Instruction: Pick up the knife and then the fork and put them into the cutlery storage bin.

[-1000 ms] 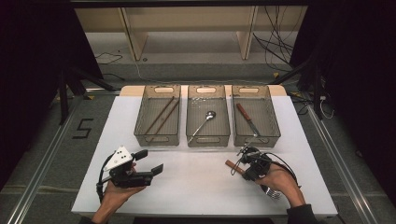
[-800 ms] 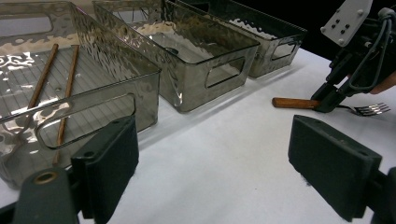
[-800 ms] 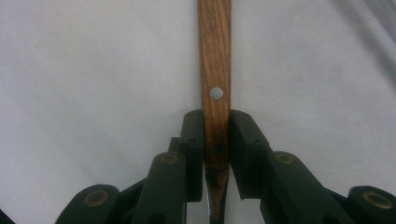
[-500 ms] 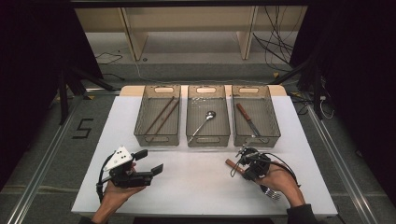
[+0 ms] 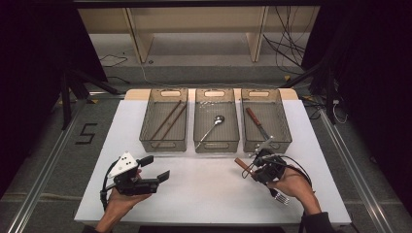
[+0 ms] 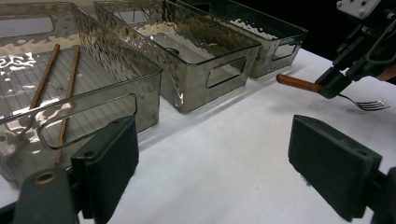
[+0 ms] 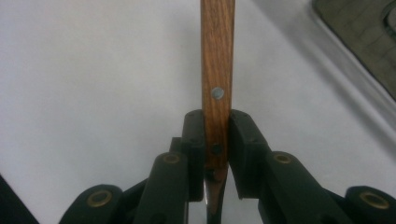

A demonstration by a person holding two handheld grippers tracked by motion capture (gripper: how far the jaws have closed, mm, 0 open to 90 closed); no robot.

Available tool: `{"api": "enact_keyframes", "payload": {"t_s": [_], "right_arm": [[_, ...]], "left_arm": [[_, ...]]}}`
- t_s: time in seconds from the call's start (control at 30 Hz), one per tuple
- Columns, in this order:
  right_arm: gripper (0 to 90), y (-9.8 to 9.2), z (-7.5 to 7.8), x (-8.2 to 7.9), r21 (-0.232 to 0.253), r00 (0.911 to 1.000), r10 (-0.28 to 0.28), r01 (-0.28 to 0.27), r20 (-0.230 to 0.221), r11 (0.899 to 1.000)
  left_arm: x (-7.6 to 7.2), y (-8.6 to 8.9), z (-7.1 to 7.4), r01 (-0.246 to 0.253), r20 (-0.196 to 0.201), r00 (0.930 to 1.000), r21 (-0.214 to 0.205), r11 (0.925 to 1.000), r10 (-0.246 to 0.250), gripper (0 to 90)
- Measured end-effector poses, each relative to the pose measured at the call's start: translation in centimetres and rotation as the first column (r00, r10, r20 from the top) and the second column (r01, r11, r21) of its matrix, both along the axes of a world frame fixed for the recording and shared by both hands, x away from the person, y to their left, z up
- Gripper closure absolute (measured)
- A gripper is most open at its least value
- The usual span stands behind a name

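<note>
— What's changed since a second ago?

— Little. The right gripper (image 5: 256, 167) has just drawn its jaws in on the fork (image 5: 265, 182), and they now clamp its wooden handle (image 7: 217, 84). The fork sits low over the table (image 5: 204, 194), in front of the right-hand bin (image 5: 266, 121), tines toward the person.

— And the left gripper (image 5: 154, 168)?

— Same place as before, jaws wide apart, nothing between them, near the bin with the chopsticks (image 5: 167, 121).
</note>
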State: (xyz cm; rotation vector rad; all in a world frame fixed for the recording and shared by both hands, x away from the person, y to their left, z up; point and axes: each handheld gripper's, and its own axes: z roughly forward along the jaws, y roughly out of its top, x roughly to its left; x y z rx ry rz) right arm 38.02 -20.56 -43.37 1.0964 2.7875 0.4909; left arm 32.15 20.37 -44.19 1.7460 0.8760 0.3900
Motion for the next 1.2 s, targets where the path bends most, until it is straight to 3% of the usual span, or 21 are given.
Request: {"api": "enact_keyframes", "payload": {"t_s": [0.2,0.6,0.9,1.2], "right_arm": [[77.8,-0.8,1.4,0.1,0.081,0.9992,-0.019,0.016,0.035,0.997],[77.8,-2.4,3.4,0.8,0.181,0.9926,-0.079,0.061,0.092,0.981],[77.8,-3.7,5.4,1.8,0.244,0.9793,-0.141,0.103,0.145,0.964],[77.8,-4.2,7.0,3.7,0.292,0.9587,-0.201,0.137,0.202,0.947]], "left_arm": [[0.0,0.0,0.0,-0.001,0.0,1.0,-0.003,1.0,0.001,15.7],[0.0,0.0,0.0,-0.005,0.005,1.0,-0.005,1.0,0.006,15.7],[0.0,0.0,0.0,-0.009,0.005,0.9999,-0.007,0.9999,0.009,15.7],[0.0,0.0,0.0,-0.009,0.005,1.0,-0.007,0.9999,0.009,15.7]]}}
